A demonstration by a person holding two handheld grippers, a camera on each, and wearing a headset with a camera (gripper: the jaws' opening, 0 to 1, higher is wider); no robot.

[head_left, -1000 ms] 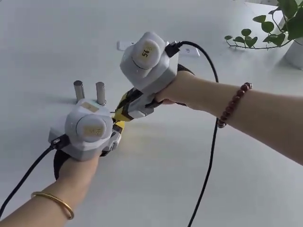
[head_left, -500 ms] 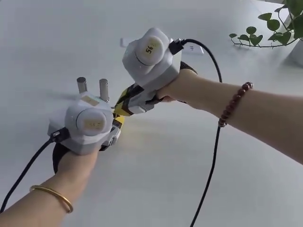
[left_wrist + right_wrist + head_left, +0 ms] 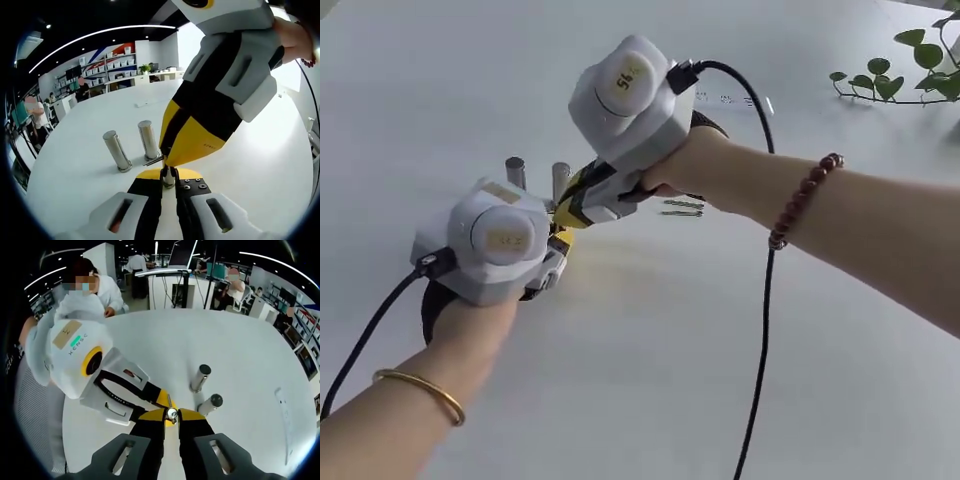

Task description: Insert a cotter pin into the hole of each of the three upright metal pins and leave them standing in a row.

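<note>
Both hand-held grippers meet tip to tip over the smooth white desk (image 3: 650, 380). The left hand-held gripper (image 3: 169, 181) has its black, yellow-tipped jaws clamped on a short round metal pin (image 3: 169, 175). The right hand-held gripper (image 3: 172, 415) points at that pin's flat top with its jaws drawn together; whether they pinch anything cannot be told. Its matte white housing carries a round tan sticker (image 3: 625, 80) whose digits read 56 or 95, depending on which way is up. The left housing bears grey lettering (image 3: 75, 351) that looks like XENSE. Print on a yellow jaw is too small to read. Two upright pins (image 3: 148, 140), brushed silver cylinders, stand side by side on the desk just beyond the jaw tips. Thin wire cotter pins (image 3: 682, 207) lie flat on the desk near the right hand-held gripper.
</note>
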